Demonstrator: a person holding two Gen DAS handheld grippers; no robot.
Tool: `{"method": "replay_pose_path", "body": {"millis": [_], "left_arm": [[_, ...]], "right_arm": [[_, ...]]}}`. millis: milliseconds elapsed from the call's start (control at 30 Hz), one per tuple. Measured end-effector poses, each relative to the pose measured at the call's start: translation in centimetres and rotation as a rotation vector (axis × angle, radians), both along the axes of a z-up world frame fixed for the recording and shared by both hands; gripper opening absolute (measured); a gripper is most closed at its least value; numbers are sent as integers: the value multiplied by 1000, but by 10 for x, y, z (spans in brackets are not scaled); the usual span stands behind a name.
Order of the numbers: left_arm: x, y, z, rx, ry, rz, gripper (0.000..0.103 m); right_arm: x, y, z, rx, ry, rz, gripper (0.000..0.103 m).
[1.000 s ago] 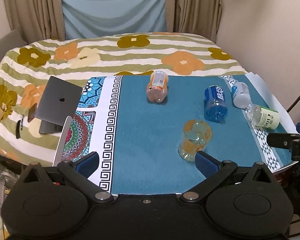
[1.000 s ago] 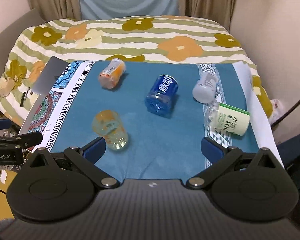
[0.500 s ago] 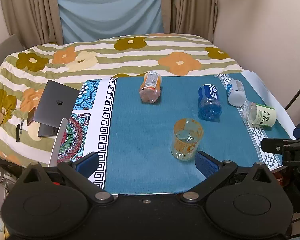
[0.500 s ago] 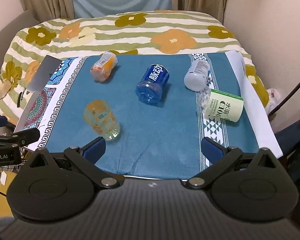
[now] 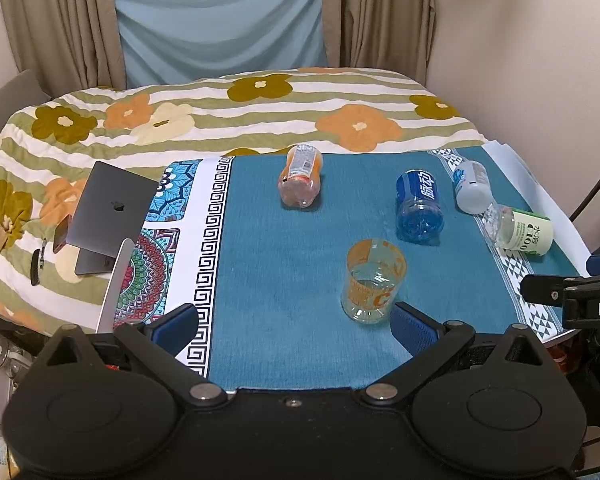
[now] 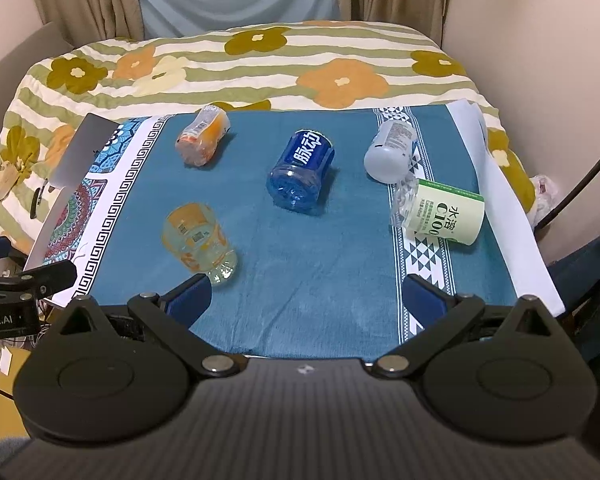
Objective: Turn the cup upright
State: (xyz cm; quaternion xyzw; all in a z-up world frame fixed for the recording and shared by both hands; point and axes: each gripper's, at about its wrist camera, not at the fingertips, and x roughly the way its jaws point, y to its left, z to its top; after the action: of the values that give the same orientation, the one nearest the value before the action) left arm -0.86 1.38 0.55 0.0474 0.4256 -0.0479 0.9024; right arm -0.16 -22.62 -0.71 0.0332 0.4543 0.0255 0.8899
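A laptop (image 5: 112,212) leans open at the left edge of the surface, on the patterned border of the blue cloth (image 5: 292,280). The left gripper (image 5: 294,322) hovers above the near edge of the cloth with its jaws wide open, holding nothing. An orange-label bottle (image 5: 300,180) lies on its side toward the far edge. The transparent cup (image 5: 374,282) with orange print lies on its side on the cloth, mouth toward the bed, just beside the left gripper's right-hand finger (image 5: 414,330); contact cannot be determined. A blue-label bottle (image 5: 418,206) lies beyond the cup. A white bottle (image 5: 472,186) and a green-label bottle (image 5: 520,230) lie on the right patterned strip. In the right wrist view, the right gripper (image 6: 306,300) has its jaws wide open and empty, with the cup (image 6: 198,238) near its left-hand finger.
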Motion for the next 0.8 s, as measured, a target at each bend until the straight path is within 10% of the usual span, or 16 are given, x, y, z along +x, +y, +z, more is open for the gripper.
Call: {"method": "replay_pose_path", "body": {"millis": [800], "left_arm": [[3, 1, 1, 5, -8, -1, 103]], "right_arm": [[2, 2, 0, 0, 7, -5, 103]]}}
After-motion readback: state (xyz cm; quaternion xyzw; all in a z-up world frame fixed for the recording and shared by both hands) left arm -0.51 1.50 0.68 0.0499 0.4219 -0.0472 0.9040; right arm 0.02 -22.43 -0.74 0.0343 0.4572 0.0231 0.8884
